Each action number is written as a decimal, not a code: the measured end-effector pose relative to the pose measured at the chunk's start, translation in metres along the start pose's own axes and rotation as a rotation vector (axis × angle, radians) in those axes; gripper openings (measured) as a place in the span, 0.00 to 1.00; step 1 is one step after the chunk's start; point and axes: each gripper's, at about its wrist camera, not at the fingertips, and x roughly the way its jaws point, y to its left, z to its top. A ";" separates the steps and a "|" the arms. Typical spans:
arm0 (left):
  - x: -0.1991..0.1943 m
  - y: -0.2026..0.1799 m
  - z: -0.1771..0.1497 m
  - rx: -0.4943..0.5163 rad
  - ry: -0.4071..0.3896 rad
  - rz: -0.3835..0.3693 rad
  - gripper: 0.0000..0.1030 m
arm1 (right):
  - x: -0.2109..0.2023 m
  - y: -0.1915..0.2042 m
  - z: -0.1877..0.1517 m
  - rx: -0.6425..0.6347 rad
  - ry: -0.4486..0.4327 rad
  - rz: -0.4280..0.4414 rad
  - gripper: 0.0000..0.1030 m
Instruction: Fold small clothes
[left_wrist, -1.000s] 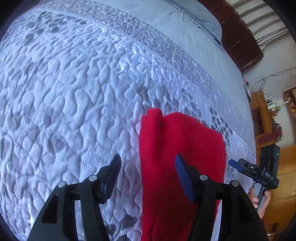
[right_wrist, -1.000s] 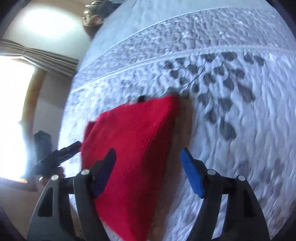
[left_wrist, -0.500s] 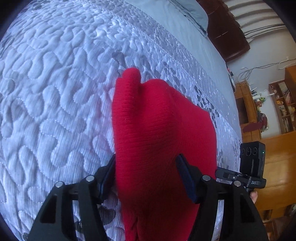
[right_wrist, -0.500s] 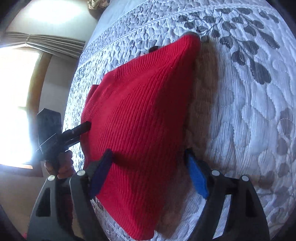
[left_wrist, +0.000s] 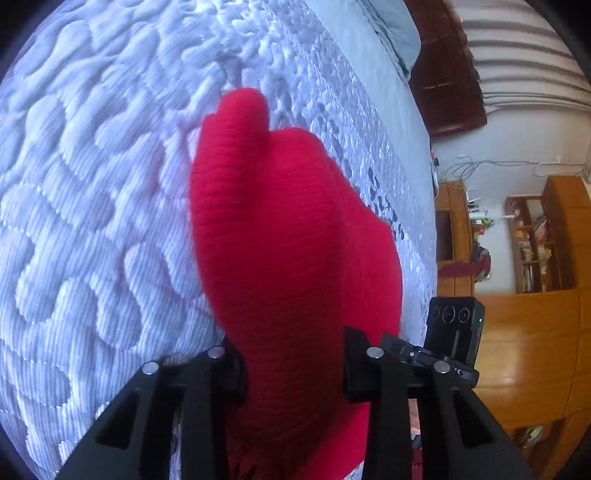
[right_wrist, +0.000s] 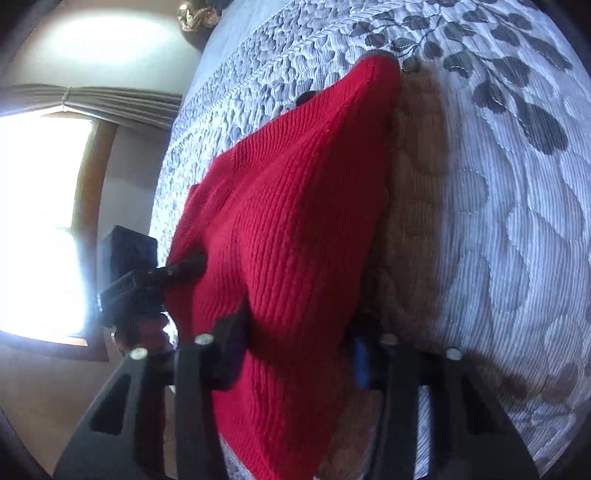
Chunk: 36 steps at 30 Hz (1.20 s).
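Red knit garment (left_wrist: 280, 258) lay near the quilted bed's (left_wrist: 92, 221) edge; the left tool (left_wrist: 293, 363) and right tool (right_wrist: 299, 343) had just been closing, each clenched on its near hem.

1. Quilted bed (left_wrist: 92, 221) lies open and flat to the left of the red knit garment (left_wrist: 280, 236); free passage there.
2. Right wrist view: bed surface right of the garment (right_wrist: 295, 229) also bare.
3. Garment bunches between both sets of fingers (left_wrist: 232, 369), filling each gap.
4. Right gripper (left_wrist: 448, 354) sits close beside the left gripper (left_wrist: 293, 369); tight room between them.
5. Far bed edge: dark headboard (left_wrist: 443, 74), wooden shelves (left_wrist: 535, 240) beyond.
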 end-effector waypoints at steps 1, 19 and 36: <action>0.000 -0.004 -0.003 0.012 -0.009 0.017 0.31 | -0.005 -0.001 -0.001 0.015 -0.008 0.014 0.34; 0.038 -0.183 -0.113 0.198 0.058 -0.010 0.31 | -0.195 0.007 -0.093 0.008 -0.097 -0.116 0.29; 0.142 -0.180 -0.181 0.264 0.111 0.225 0.56 | -0.226 -0.119 -0.162 0.120 -0.146 -0.176 0.73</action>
